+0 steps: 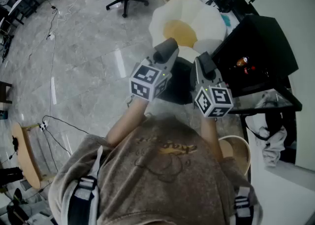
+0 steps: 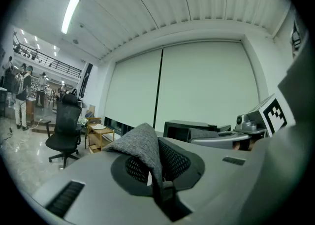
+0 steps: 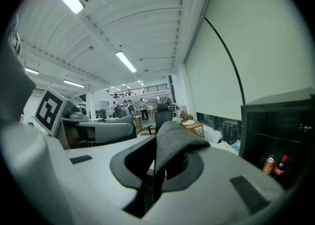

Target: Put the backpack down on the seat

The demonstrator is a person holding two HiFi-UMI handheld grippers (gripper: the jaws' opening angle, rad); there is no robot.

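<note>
At the right of the head view we see an open black cabinet [image 1: 261, 42] holding a can [image 3: 268, 164] and a dark bottle [image 3: 281, 165]. Our left gripper [image 1: 166, 50] is clenched on a grey strap [image 2: 142, 145] and our right gripper [image 1: 203, 62] on the second strap [image 3: 172, 145]. The dark backpack [image 1: 178, 83] sits at frame centre just beneath both, against the lower edge of the white and yellow seat [image 1: 182, 22].
</note>
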